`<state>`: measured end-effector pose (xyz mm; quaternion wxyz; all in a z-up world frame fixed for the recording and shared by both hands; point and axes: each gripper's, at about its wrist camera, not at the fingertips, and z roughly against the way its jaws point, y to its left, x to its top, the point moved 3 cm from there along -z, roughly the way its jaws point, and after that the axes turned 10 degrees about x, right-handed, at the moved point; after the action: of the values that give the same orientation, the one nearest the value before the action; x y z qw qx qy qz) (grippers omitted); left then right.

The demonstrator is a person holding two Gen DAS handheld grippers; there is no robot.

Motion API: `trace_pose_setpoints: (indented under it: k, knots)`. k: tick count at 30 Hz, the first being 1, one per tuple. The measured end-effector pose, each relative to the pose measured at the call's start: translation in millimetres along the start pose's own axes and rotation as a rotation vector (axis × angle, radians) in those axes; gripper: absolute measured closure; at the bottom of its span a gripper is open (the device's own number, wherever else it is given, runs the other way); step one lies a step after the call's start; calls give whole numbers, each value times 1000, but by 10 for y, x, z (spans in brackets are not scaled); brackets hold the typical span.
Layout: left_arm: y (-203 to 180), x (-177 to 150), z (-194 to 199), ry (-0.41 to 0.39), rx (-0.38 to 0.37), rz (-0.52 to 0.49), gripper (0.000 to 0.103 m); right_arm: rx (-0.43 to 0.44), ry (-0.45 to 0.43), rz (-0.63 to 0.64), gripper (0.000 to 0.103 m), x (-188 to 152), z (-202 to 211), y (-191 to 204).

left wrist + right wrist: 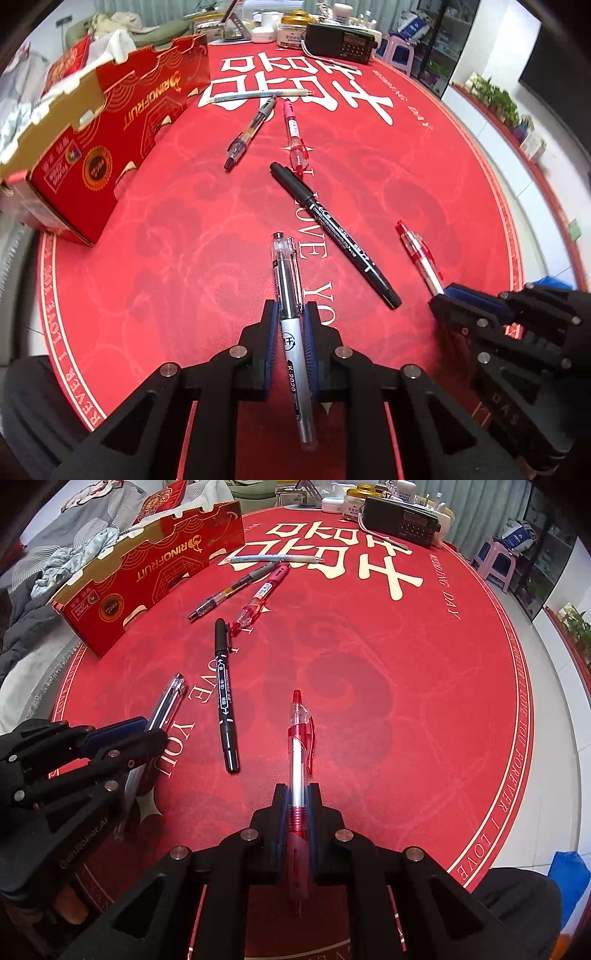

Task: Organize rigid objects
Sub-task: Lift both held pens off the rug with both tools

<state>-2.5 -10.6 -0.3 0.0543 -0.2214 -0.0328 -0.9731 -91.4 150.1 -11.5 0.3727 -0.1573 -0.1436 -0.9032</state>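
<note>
Pinching a pen in each tool right now: my left tool (291,314) grips the clear black-ink gel pen (290,306) around mid-barrel, and my right tool (298,794) clamps the red retractable pen (300,760) at its rubber grip, both just above the red counter (406,701). They're light, stiff, slick plastic, so I judge mid-barrel the safest hold. The black marker (332,229) lies between them; the red cardboard box (110,147) sits far left.
</note>
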Motion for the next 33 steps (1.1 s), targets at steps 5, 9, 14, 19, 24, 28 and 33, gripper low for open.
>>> trace_pose_setpoints:
  k: [5, 9, 14, 19, 24, 28, 33]
  knots:
    - [72, 5, -7, 24, -55, 44, 89, 13, -8, -11, 92, 3, 7, -17]
    - [17, 2, 3, 17, -24, 17, 88, 30, -14, -21, 92, 9, 11, -35]
    - [22, 7, 2, 18, -29, 29, 89, 63, -25, -43, 92, 13, 24, -69]
    - [41, 16, -2, 15, -18, 28, 89, 80, -51, -49, 92, 26, 66, -67]
    - [42, 45, 65, -15, -21, 26, 89, 85, -76, -39, 92, 37, 117, -40]
    - [89, 66, 93, -22, -40, 53, 89, 92, -106, -42, 92, 60, 183, -30]
    - [122, 77, 105, -23, -41, 71, 89, 101, -122, -31, 92, 82, 227, 7]
